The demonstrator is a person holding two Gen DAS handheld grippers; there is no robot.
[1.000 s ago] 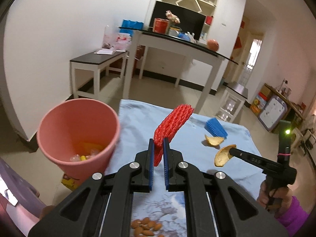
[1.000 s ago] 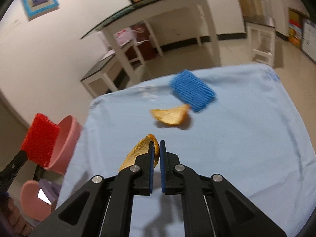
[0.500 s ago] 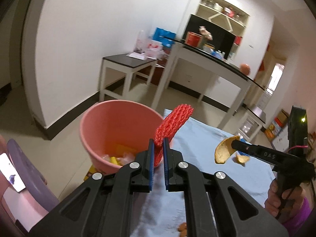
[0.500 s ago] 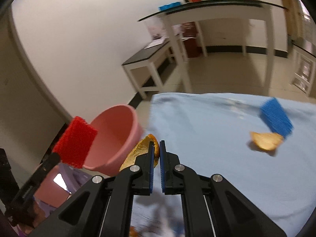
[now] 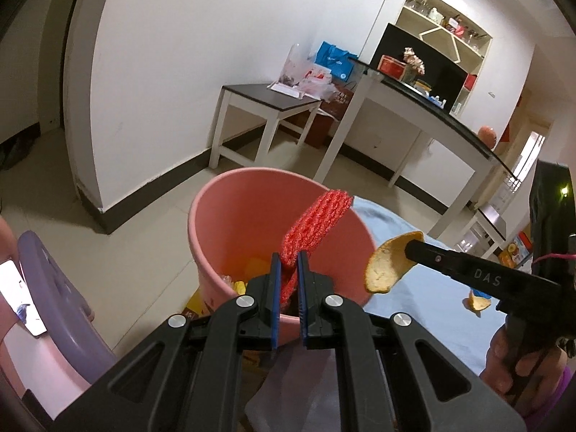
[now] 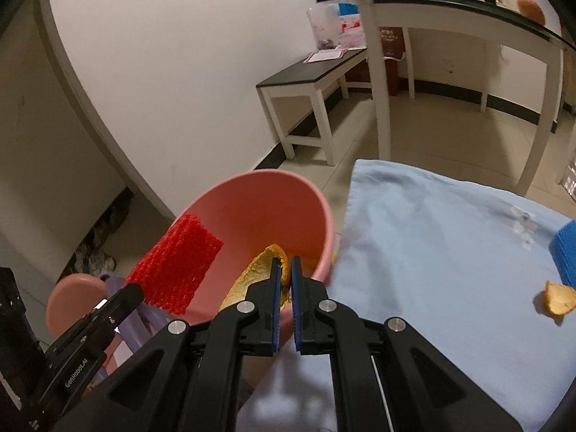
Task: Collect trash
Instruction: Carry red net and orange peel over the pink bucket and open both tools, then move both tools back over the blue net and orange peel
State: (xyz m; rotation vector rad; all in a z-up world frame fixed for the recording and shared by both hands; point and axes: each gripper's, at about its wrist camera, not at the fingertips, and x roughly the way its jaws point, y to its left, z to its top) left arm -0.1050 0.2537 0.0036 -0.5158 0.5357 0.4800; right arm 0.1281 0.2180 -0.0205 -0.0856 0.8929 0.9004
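In the left wrist view the left gripper [image 5: 287, 270] reaches up from the bottom centre, its jaws narrowed onto the lower end of a red foam net [image 5: 312, 230] that slants up and to the right across the mouth of the pink bucket [image 5: 230, 223]. The bucket stands on the floor in the middle of the frame, just beside the edge of the blue cloth [image 5: 442, 298]. Yellowish scraps lie at its bottom, too hidden by the fingers to name.

Further right, the right gripper [image 5: 410, 250] comes in from the right edge, pinching an orange peel [image 5: 387, 266] near the bucket's rim; the hand [image 5: 504, 363] gripping its handle is cut off at lower right. A second peel [image 5: 477, 300] lies on the cloth beyond.

In the right wrist view the net [image 6: 176, 264] shows at lower left over the bucket [image 6: 259, 208], the held peel [image 6: 259, 273] at centre is partly behind the closed jaws, and a blue net [image 6: 565, 252] is cropped at the right edge.
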